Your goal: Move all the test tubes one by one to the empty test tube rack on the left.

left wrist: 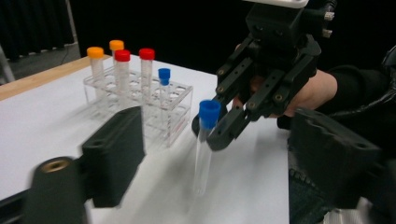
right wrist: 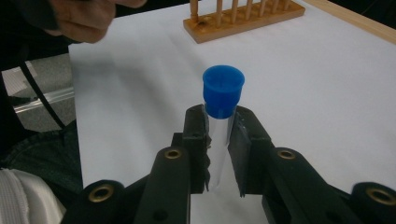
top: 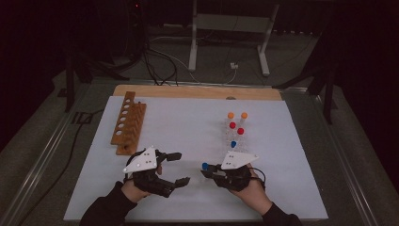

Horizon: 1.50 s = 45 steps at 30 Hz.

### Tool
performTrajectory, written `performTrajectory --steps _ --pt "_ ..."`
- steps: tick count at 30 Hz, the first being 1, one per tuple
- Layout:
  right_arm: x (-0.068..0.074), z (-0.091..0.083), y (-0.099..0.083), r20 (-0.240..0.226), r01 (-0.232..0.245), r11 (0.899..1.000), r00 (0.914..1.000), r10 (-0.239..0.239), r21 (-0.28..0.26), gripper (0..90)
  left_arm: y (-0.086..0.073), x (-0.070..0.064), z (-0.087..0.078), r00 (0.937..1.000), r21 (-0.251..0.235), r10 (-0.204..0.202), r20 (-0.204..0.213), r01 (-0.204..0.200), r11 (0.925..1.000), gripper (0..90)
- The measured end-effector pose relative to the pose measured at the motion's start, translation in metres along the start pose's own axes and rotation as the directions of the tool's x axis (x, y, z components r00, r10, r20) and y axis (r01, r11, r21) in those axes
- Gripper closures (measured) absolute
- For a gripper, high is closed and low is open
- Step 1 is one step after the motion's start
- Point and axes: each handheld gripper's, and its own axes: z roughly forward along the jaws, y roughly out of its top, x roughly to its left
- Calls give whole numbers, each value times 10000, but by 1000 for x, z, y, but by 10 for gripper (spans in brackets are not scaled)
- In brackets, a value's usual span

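While your right hand-held gripper [right wrist: 218,154] is clamped on the clear plastic test tube with the blue cap [right wrist: 222,93], just under the cap, keep the tube upright as it hangs above the white-covered worktop [top: 188,127]; it is near the clear acrylic tube rack [left wrist: 180,100], on the side towards you.

Your left hand-held gripper [top: 178,167] is open and empty, jaws spread wide, facing the tube from just beside it. If a handover is the step, I judge it best to bring the left jaws onto the bare glass-clear shaft below the right jaws, square to it, and close fully before the right releases. The smooth tube could slip or tilt otherwise.

The long wooden tube rack [top: 129,123] with a row of holes lies well apart at far left, probably the destination. The acrylic rack holds two orange-capped tubes [left wrist: 95,58], two red-capped tubes [left wrist: 123,63] and one blue-capped tube [left wrist: 164,77].

Surface: flat white sheet, wooden edge at the far side. Room: dark, cables and a white frame on the floor beyond.
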Motion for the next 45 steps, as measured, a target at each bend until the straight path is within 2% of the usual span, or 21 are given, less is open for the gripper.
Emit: performTrajectory --steps 6,10,13,19,26,35,39,45 --pt "3 2 1 -168 59 10000 9998 -58 33 770 2 1 14 9999 193 127 40 -128 9997 261" --pt "4 4 1 -265 83 10000 9996 -82 41 770 3 1 21 9999 236 161 -30 -160 9996 335" --pt "5 2 2 -322 112 9999 9994 -113 -37 769 3 2 26 10000 248 50 35 -51 9997 385" --pt "6 1 2 -344 121 9999 9993 -124 -85 770 3 0 38 9999 409 109 113 -114 9991 482" --pt "6 1 2 -369 149 9999 9992 -152 -79 770 5 -1 43 9993 400 223 297 -235 9989 596" --pt "6 1 2 -390 184 9997 9991 -190 -136 770 4 -4 46 9985 619 543 12 -543 9966 664" --pt "7 1 2 -398 186 9998 9990 -190 -89 770 4 -4 47 9983 712 580 109 -586 9957 745" --pt "6 2 2 -404 144 9999 9991 -147 -68 769 4 -5 47 9973 816 734 23 -733 9940 769"
